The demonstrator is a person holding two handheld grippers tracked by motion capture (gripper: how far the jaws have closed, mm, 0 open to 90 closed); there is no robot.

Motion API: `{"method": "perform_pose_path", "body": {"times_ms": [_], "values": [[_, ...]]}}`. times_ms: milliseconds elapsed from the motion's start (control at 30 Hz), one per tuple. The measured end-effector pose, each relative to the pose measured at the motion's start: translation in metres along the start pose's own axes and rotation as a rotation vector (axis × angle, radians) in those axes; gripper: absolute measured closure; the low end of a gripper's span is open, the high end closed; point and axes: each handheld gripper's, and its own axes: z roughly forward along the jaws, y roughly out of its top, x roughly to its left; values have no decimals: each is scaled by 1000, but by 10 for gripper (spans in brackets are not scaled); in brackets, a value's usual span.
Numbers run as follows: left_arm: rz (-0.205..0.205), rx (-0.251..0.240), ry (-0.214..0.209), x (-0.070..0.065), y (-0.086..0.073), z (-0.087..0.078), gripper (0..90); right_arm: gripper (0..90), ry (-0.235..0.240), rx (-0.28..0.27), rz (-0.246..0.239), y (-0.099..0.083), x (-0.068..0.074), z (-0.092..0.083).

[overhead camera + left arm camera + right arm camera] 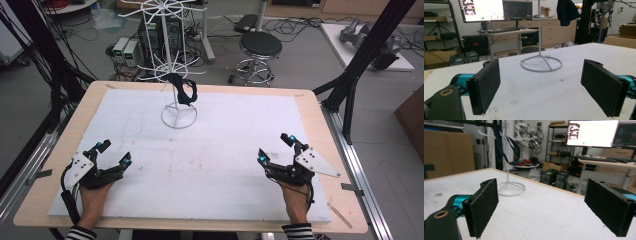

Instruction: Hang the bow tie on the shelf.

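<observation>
1. Your left tool [113, 152] rests near the worktop's [60, 150] front left corner, on the white sheet [225, 150] that covers most of it. Its jaws stand wide apart with nothing between them; the left gripper view shows both black pads [486, 85] flanking bare sheet.
2. Your left hand [92, 195] grips this tool from the front edge, its striped sleeve [80, 233] just at that edge.
3. The white wire rack [178, 75] stands toward the middle of the worktop's far edge, its ring base [178, 118] flat on the sheet.
4. The black cloth [184, 90] hangs from one of the rack's lower arms, above the ring base and clear of the sheet. It is well apart from both tools.
5. Your right tool [276, 148] rests near the front right corner. Its jaws are spread wide and hold nothing; the right gripper view shows open sheet between the pads [485, 205].
6. Your right hand [296, 200] holds this tool from the front edge.
</observation>
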Motion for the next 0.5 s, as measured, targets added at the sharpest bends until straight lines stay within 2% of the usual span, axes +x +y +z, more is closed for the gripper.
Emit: {"method": "perform_pose_path", "body": {"times_ms": [67, 167, 200, 267, 400, 467, 500], "values": [[3, -2, 1, 0, 0, 0, 164, 111, -25, -8, 22, -19, -3, -8], [3, -2, 0, 0, 0, 0, 164, 111, -67, -31, 33, -35, -4, -11], [2, -4, 0, 0, 0, 0, 164, 111, -67, -31, 33, -35, -4, -11], [0, -5, -1, 0, 0, 0, 164, 111, -98, -68, 68, -48, -2, -11], [0, -8, -1, 0, 0, -1, 163, 111, -100, -55, 85, -60, 0, -8], [2, -8, -1, 0, 0, -1, 164, 111, -96, -48, 83, -62, 1, -7], [2, -6, -1, 0, 0, 0, 164, 111, -98, -41, 67, -63, 2, -6]]}}
